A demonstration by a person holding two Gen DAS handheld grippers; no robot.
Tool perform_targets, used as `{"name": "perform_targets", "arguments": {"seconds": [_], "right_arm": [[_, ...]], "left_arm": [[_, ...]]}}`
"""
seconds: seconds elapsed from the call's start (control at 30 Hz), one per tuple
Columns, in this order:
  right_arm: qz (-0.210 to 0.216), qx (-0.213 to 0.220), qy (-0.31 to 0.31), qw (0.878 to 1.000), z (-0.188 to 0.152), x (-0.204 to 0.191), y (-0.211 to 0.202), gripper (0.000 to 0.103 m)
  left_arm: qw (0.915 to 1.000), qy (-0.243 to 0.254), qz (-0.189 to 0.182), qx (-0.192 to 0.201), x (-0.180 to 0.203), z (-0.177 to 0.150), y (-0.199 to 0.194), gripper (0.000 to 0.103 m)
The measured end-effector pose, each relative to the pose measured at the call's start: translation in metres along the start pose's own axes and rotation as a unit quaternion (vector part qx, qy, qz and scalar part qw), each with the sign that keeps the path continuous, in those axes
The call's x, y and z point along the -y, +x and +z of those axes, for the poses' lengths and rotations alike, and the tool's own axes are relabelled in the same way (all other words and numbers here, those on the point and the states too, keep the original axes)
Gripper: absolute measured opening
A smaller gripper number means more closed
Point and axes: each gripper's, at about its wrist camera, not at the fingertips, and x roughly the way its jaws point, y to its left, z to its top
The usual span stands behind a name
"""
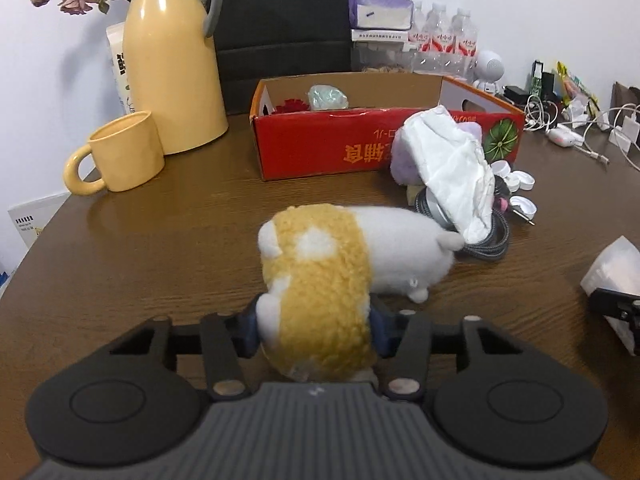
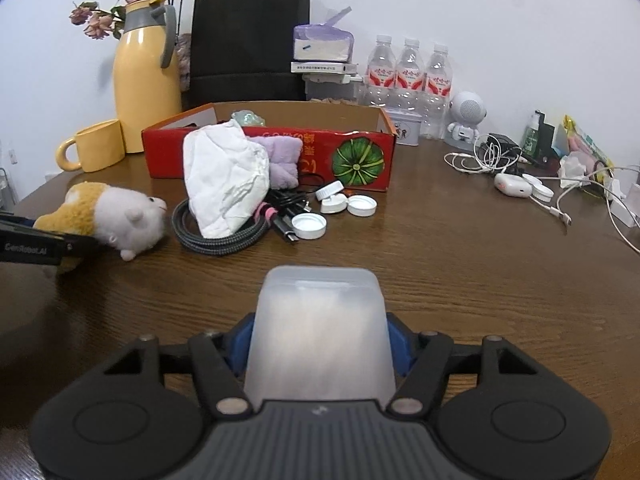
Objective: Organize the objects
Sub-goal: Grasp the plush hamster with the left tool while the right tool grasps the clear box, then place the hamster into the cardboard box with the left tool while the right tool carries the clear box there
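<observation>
A: Two claws, each with something between its blue pads. What is the biggest thing around them?

B: The brown wooden desk, which carries everything. Next in size is the red cardboard box, open-topped, in the upper middle of the left wrist view, with a pale green lump and something red lying in its left end.

A: And beside the box?

B: At the upper left, a yellow thermos jug stands upright, with a yellow mug just in front of it, handle to the left.

A: What does the left claw have?

B: It is pinching the plush toy, yellow and white, lying on its side in the middle of the frame. The pads press on its yellow end; the white end points to the right, towards a crumpled white cloth draped over a purple plush and a coiled grey cable.

A: The right claw?

B: Clamped on a frosted plastic container, lower middle of the right wrist view, a pad touching each side wall. Whether it rests on the desk I cannot tell.

A: Smaller things?

B: Several white bottle caps lie near the cable, just in front of the box.
</observation>
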Motion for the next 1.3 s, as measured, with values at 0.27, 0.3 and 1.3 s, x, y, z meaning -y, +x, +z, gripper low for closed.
{"name": "perform_targets", "arguments": {"seconds": [0.27, 0.3, 1.3], "right_arm": [[0.025, 0.040, 0.010, 0.999, 0.003, 0.000, -0.031, 0.064], [0.028, 0.046, 0.010, 0.999, 0.005, 0.000, -0.035, 0.064], [0.019, -0.079, 0.024, 0.996, 0.283, 0.072, 0.286, 0.065]], "left_arm": [[0.9974, -0.043, -0.010, 0.057, -0.004, -0.002, -0.054, 0.047], [0.9968, -0.045, -0.016, 0.064, -0.005, 0.003, -0.058, 0.047], [0.9851, -0.106, -0.043, -0.128, 0.049, 0.283, 0.289, 0.056]]}}
